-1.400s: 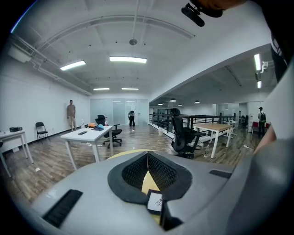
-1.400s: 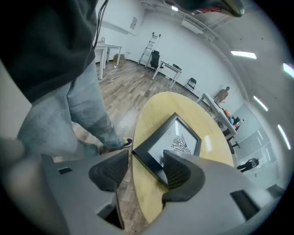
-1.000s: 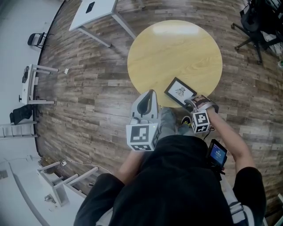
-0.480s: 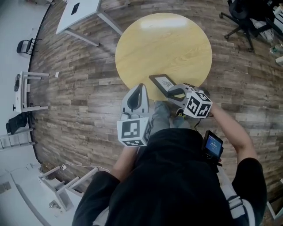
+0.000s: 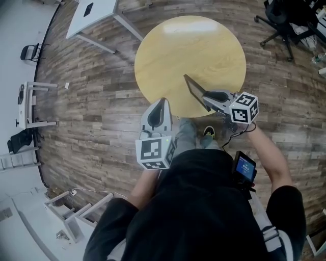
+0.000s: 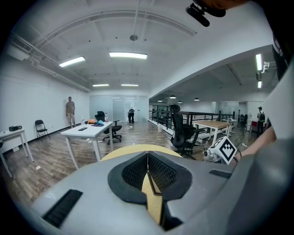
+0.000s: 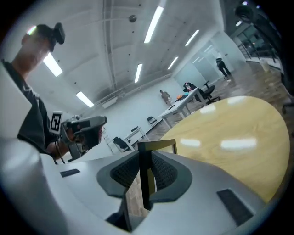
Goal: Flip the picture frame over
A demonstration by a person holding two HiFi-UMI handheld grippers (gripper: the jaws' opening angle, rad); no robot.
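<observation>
A round, pale-wood tabletop (image 5: 188, 51) stands on a plank floor (image 5: 91, 117) before us, with a white desk (image 5: 97, 12) and a black office chair (image 5: 285, 23) farther off. Our right tongs (image 5: 207, 97), which have just been closing, pinch the picture frame (image 5: 194, 89) by one edge, and the frame sits between the pads, turned up nearly on its side above the near rim of the tabletop. Our left tongs (image 5: 162, 103) hang just beside that rim, pressed together with nothing between them, apart from the frame.
</observation>
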